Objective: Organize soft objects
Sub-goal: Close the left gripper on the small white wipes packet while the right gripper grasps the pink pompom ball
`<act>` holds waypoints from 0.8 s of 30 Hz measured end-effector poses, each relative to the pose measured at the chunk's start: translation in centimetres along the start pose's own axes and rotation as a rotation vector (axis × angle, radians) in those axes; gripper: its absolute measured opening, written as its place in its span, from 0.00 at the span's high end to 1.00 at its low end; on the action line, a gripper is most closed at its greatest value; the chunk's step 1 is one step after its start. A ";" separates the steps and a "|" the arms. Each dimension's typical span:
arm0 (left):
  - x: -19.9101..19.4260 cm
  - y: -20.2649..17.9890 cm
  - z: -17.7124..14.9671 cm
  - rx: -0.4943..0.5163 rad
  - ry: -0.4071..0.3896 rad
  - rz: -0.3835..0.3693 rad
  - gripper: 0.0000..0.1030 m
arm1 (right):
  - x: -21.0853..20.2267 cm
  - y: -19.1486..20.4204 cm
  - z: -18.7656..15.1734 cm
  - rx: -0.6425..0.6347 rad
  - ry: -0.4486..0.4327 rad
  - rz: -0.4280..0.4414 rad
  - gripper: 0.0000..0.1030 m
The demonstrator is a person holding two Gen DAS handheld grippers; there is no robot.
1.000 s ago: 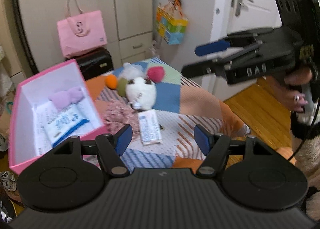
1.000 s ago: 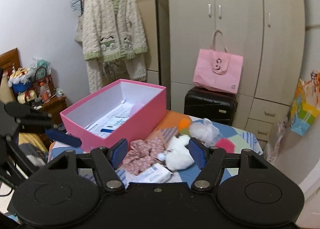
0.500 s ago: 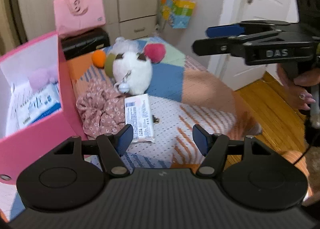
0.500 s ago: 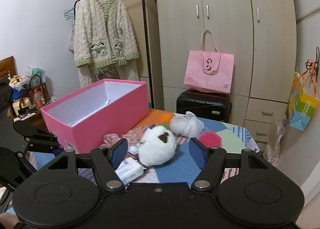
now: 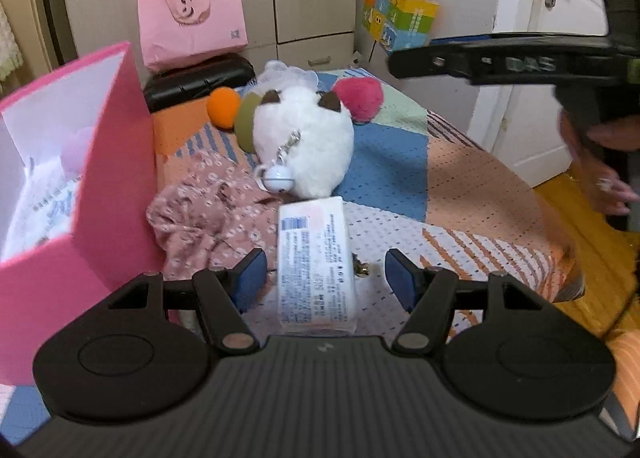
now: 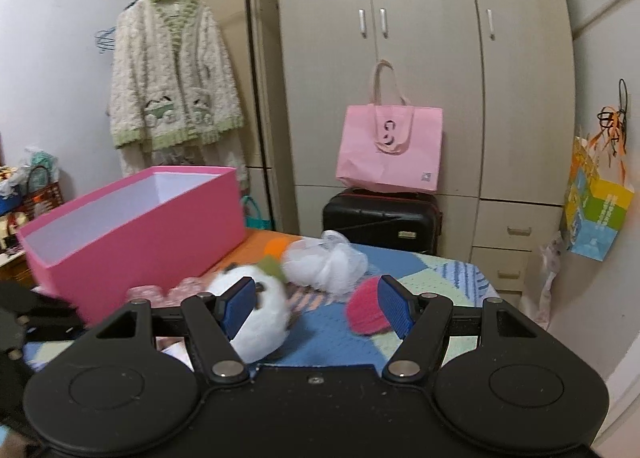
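Note:
On the patchwork table a white tissue pack (image 5: 316, 262) lies between the fingers of my open left gripper (image 5: 324, 278). Behind it sit a white plush with a bell (image 5: 304, 145), a pink floral scrunchie (image 5: 208, 213), an orange ball (image 5: 223, 107), an olive ball (image 5: 246, 121), a magenta pompom (image 5: 358, 95) and a white mesh puff (image 6: 332, 262). The pink box (image 5: 108, 161) stands at the left with a tissue pack and a lilac soft thing inside. My right gripper (image 6: 314, 308) is open and empty, low over the table between the plush (image 6: 256, 318) and the pompom (image 6: 366, 310).
A pink tote bag (image 6: 390, 149) rests on a black suitcase (image 6: 382, 221) before the wardrobe behind the table. A colourful paper bag (image 5: 400, 17) hangs at the right by a white door. The table's right edge (image 5: 520, 185) drops to a wooden floor.
My left gripper has come down and forward, so the tissue pack now lies between its fingers. My right gripper has dropped lower and nearer the plush and pompom.

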State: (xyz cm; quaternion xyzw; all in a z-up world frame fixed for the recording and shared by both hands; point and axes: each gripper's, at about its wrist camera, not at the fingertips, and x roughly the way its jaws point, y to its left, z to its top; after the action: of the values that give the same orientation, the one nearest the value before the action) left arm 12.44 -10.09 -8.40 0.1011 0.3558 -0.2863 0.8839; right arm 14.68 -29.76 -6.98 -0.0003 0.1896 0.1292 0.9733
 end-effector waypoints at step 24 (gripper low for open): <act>2.5 0.9 -0.6 -0.172 -0.080 -0.032 0.49 | 11.3 -4.8 -1.3 0.145 0.199 -0.102 0.34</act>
State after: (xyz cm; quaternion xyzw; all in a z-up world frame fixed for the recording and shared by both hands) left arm 14.11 -10.21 -10.54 0.0077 0.3451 -0.2728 0.8980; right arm 25.55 -31.57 -12.59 0.0475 0.2939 0.0648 0.9524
